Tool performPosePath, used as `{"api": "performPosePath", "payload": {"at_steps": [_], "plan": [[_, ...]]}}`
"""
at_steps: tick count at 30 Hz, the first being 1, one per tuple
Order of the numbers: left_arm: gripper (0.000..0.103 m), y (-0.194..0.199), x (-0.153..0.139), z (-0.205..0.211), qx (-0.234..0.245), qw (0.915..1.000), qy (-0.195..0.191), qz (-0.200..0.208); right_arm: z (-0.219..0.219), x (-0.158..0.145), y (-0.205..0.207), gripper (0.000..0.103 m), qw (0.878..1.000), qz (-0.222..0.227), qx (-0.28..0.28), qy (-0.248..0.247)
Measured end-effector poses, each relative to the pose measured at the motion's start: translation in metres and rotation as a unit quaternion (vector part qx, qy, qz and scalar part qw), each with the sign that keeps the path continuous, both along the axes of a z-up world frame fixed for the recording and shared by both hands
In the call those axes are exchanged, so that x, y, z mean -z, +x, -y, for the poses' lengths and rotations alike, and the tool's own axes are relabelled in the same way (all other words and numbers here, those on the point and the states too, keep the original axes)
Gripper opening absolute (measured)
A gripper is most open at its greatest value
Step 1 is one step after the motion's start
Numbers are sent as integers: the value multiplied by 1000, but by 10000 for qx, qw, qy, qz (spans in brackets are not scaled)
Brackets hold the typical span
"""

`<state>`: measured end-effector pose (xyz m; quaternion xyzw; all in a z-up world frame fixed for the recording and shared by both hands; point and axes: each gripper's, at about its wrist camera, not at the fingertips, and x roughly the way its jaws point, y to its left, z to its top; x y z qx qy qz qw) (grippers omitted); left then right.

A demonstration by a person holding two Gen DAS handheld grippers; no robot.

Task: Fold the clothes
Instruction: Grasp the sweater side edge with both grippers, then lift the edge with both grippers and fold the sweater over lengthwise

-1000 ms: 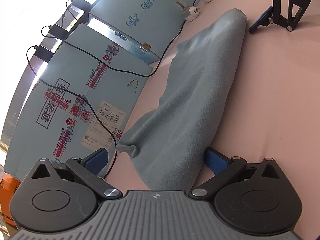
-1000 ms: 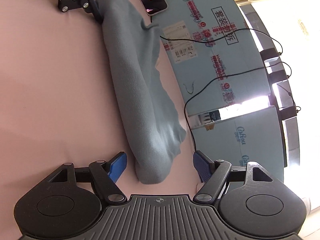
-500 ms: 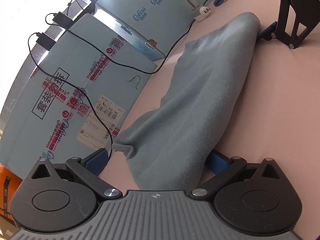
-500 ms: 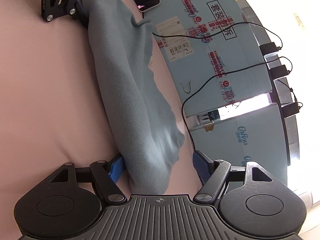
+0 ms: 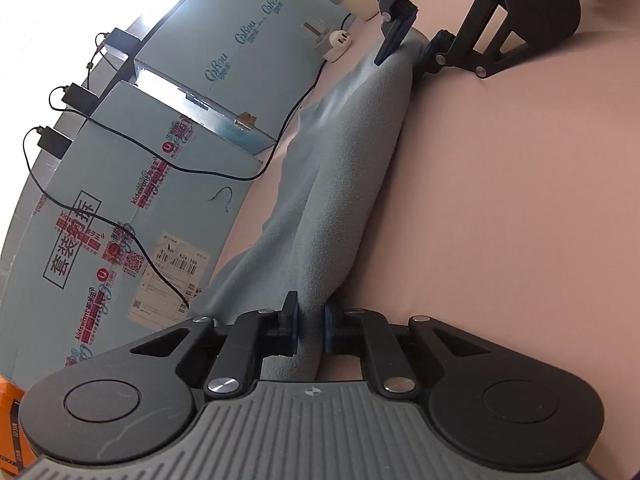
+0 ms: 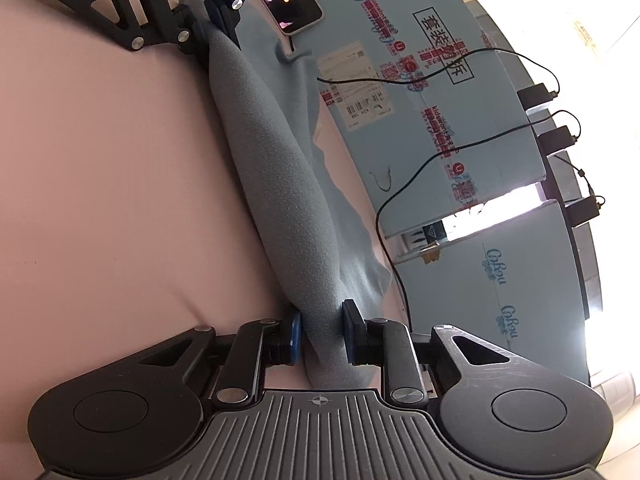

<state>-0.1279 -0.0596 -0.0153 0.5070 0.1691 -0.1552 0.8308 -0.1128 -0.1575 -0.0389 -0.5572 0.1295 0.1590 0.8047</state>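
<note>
Both grippers were spread wide a second ago; left gripper (image 5: 308, 322) now pinches the blue-grey garment (image 5: 344, 184), right gripper (image 6: 322, 330) closing on its other end. Garment stretched across pink tabletop (image 5: 520, 200). Cartons (image 5: 168, 168) read "CoRou", probably, and "kidswant".

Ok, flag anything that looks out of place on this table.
A phone lies with its screen lit at the table's edge, right beside the blue-grey garment bunched between both hand-held grippers. Nothing looks spilled or damaged.
</note>
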Motion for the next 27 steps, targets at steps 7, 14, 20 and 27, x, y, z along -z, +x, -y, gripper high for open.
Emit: {"api": "performPosePath", "payload": {"at_steps": [7,14,20,27], "plan": [[6,-5,4,10,-238,9992,257,172,0,2,-2,13,9999,11,90,88],[8,-18,-5,16,-316,9990,320,30,2,2,-9,9,9998,161,70,-39],[8,-34,-22,40,-3,9996,276,35,23,-16,-24,9,9986,448,111,274],[8,0,-74,93,440,9963,-83,739,70,-55,-17,8,9882,1257,733,469]]}}
